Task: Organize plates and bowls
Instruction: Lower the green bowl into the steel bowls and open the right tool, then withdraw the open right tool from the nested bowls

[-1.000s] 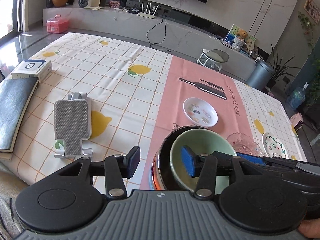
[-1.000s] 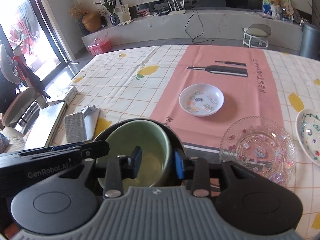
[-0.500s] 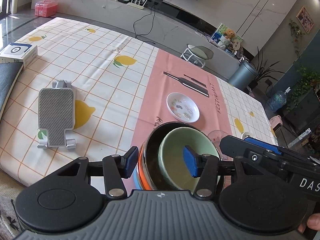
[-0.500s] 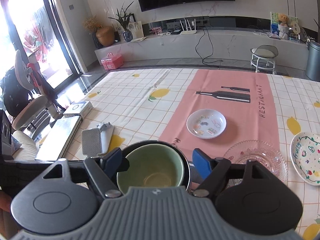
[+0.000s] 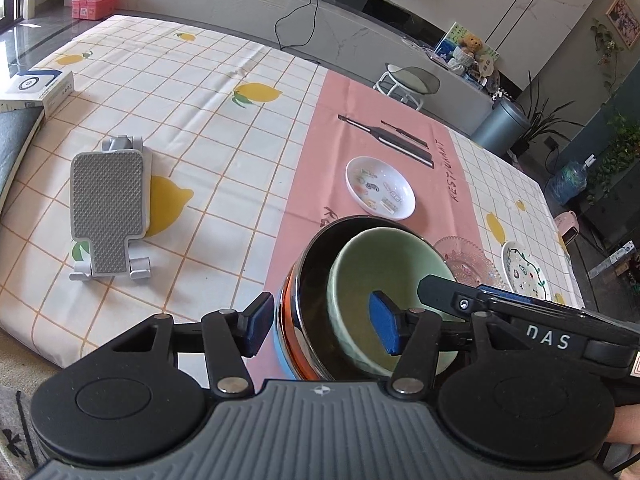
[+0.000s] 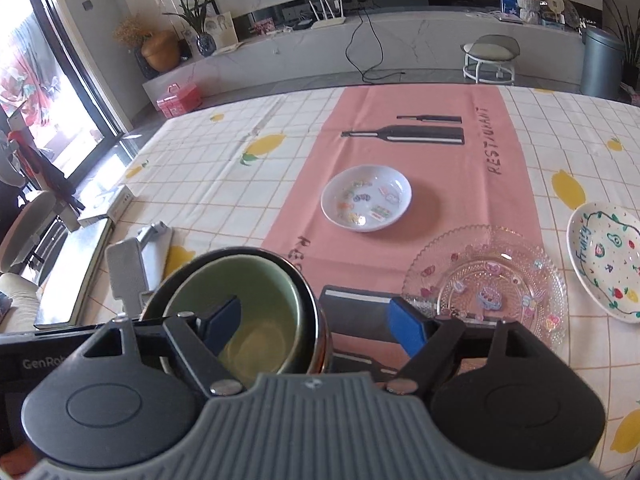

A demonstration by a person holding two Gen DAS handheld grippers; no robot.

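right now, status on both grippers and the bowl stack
Left gripper open, straddling stack rim. Right gripper open, empty. Pale green ceramic bowl nested in black bowl. Nothing in the way.

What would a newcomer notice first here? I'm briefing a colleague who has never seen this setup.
Probably the green bowl nested in a black bowl at the near table edge, with both grippers' blue pads open around the stack. Next, three plates: a white plate on the pink runner, a glass plate nearer, and a painted plate far right.
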